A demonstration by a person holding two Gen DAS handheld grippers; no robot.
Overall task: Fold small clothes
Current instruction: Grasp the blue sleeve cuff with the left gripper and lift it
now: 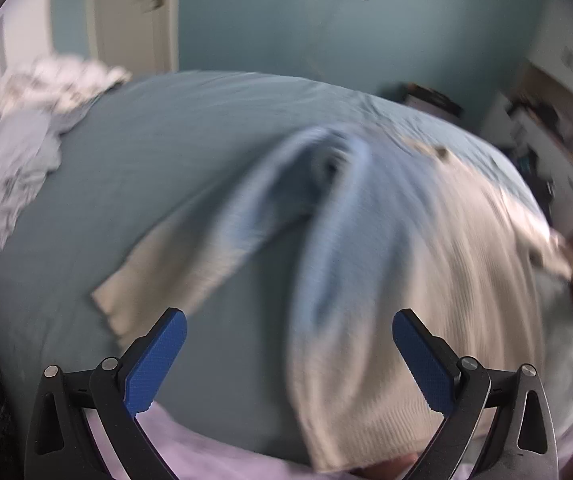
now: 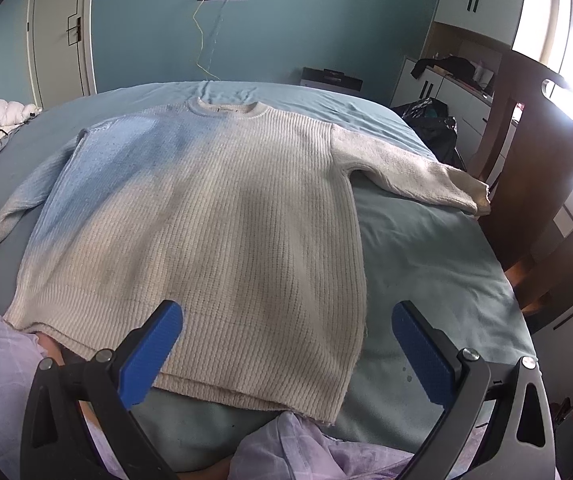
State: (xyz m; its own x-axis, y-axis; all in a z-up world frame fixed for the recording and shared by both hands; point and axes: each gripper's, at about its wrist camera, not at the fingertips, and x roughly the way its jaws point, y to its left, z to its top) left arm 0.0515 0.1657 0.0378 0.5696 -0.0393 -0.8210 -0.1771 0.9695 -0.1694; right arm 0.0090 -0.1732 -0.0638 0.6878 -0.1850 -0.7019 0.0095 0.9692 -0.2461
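Around the flat sweater [image 2: 214,216], rumpled bedding [image 1: 10,160] and black bag [image 2: 430,120]; both tongs [image 1: 289,354] [image 2: 287,346] wide, empty

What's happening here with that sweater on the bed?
A person is holding a two-finger gripper in each hand above a bed to fold clothes. A cream and blue sweater lies spread flat on it, sleeves out to the sides. Both the left gripper and the right gripper are open and hold nothing, so no fold shows yet. The left view is blurred.
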